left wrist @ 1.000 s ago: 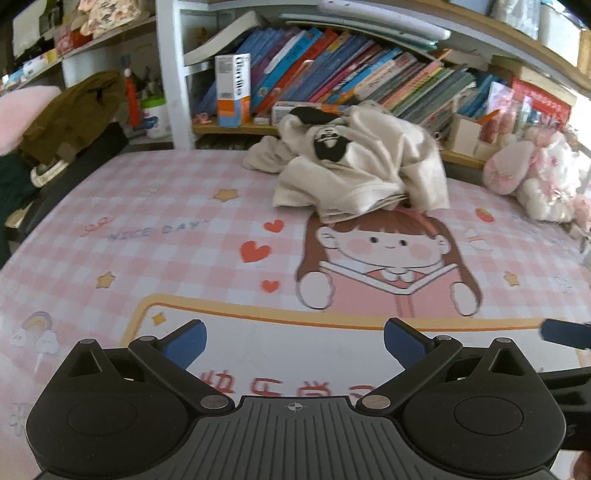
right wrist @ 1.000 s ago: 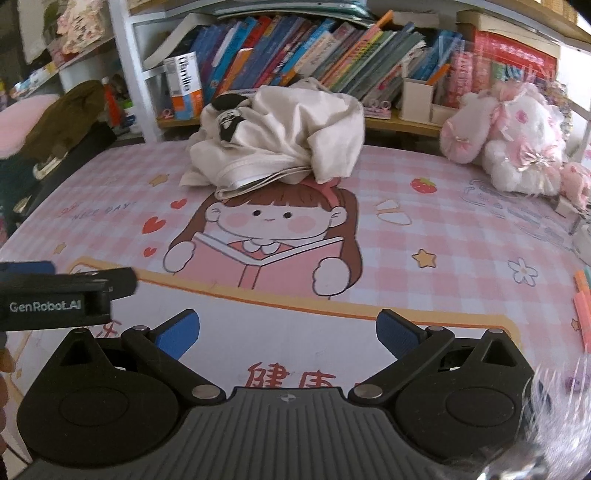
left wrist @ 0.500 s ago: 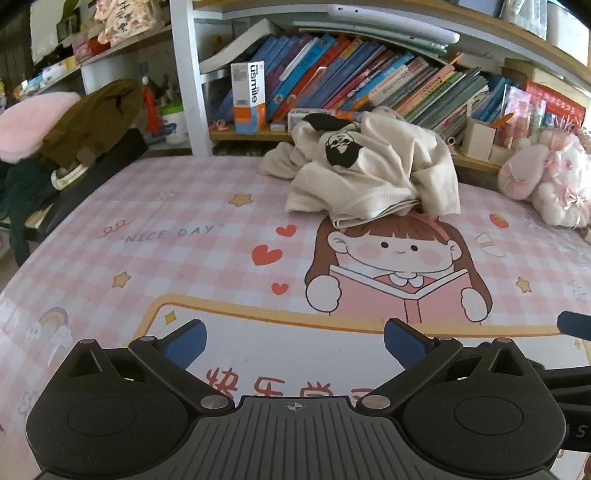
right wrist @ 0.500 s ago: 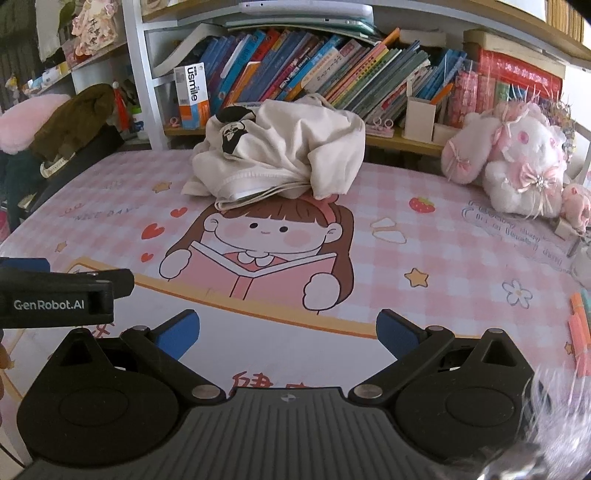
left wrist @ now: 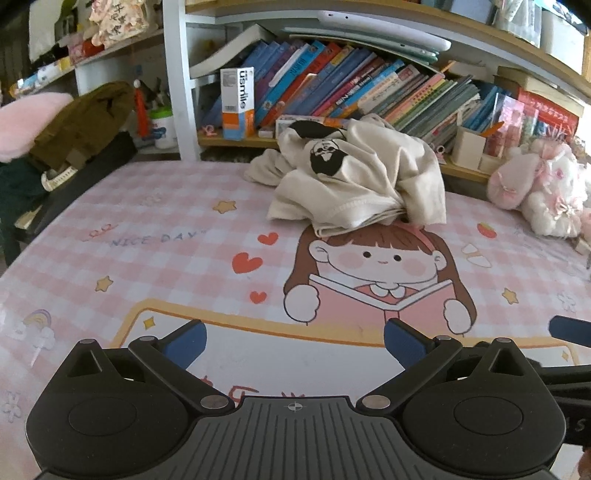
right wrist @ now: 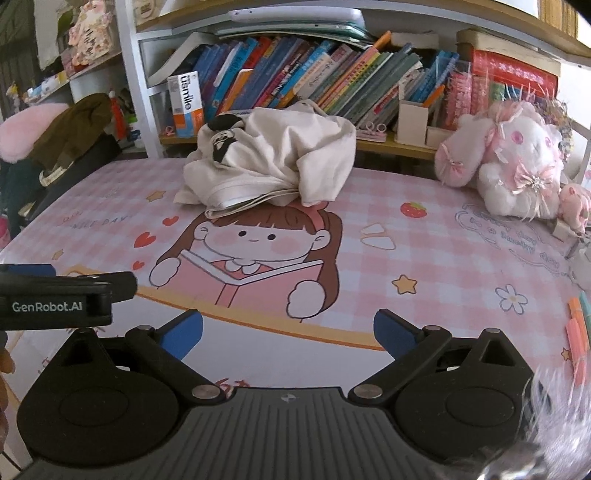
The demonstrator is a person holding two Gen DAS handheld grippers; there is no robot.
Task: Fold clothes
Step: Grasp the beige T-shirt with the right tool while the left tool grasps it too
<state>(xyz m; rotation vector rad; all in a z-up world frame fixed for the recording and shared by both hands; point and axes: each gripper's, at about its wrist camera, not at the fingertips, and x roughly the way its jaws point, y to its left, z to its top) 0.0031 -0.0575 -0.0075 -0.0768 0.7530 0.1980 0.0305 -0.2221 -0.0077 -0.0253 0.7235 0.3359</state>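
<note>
1. Fingers of left gripper (left wrist: pixel 293 338) and right gripper (right wrist: pixel 288 332) spread wide, holding nothing, over desk (left wrist: pixel 155 236) near edge.
2. Bare mat between grippers and garment.
3. Cream garment (left wrist: pixel 364 184) lies crumpled at far edge by bookshelf (left wrist: pixel 332 92), black print showing.

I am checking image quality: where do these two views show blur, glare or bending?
Left wrist view: the shelf edges bow from the fisheye; bright glare at the far right; the shirt is sharp. Right wrist view: same bowing; a pale blurred smear covers the lower right corner.
</note>
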